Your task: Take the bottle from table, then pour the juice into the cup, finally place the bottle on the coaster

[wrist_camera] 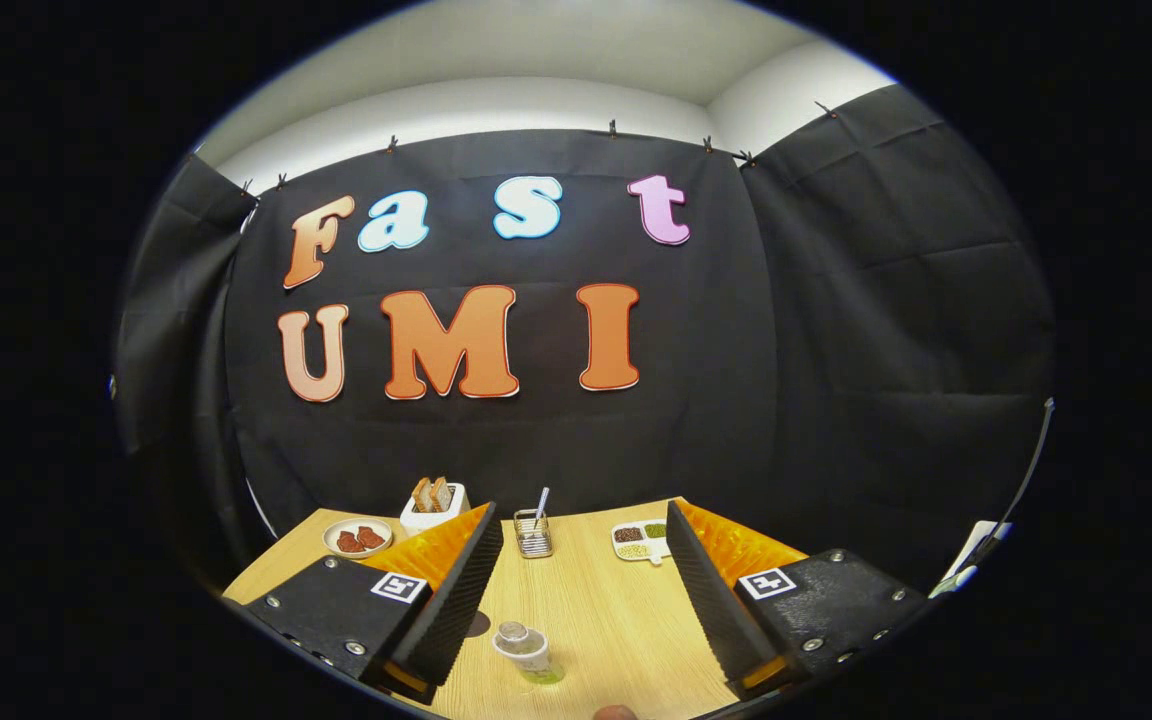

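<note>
Pale wood makes up the table, and over it the gripper hangs with its two ribbed fingers spread wide, nothing held and nothing touching either pad. Between the fingers, low on the tabletop and nearer the left one, stands a small clear vessel with a whitish rim and a trace of green liquid at its base; seen from above it reads more as the bottle than the cup, though which it is cannot be settled. Beyond the fingers sit a wire holder with a utensil in it, a white sectioned dish of grains, a plate of something red and a white box with toast slices. Judged from this, the task looks barely begun: no grasp has been made, so taking the bottle, pouring and setting it down all appear to be left. No coaster can be picked out, and a second vessel is not evident. A brownish rounded edge at the near rim of the table is cut off and cannot be identified, and the fingers cover parts of the tabletop.
</note>
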Demonstrator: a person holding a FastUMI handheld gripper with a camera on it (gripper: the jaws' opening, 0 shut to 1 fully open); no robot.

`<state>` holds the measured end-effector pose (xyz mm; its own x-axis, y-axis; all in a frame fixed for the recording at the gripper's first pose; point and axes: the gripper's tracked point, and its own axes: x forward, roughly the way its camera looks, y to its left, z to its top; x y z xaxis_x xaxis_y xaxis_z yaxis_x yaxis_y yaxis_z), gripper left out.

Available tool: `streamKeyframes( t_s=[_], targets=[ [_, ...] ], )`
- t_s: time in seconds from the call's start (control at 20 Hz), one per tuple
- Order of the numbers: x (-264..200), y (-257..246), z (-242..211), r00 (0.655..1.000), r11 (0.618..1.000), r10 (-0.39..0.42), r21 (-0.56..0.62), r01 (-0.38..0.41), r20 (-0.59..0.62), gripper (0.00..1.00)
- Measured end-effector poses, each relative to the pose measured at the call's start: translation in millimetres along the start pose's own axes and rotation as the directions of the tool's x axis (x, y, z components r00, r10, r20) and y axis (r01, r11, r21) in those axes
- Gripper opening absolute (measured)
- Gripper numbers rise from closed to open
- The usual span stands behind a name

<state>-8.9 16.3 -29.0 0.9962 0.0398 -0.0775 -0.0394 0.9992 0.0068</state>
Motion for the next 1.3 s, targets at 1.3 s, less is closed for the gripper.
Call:
streamKeyframes(
  t_s=[1.3],
  targets=[
    [3, 29, -148, 0.965, 0.992, 0.090, -0.060, -0.108, -0.248, 0.98]
  ],
)
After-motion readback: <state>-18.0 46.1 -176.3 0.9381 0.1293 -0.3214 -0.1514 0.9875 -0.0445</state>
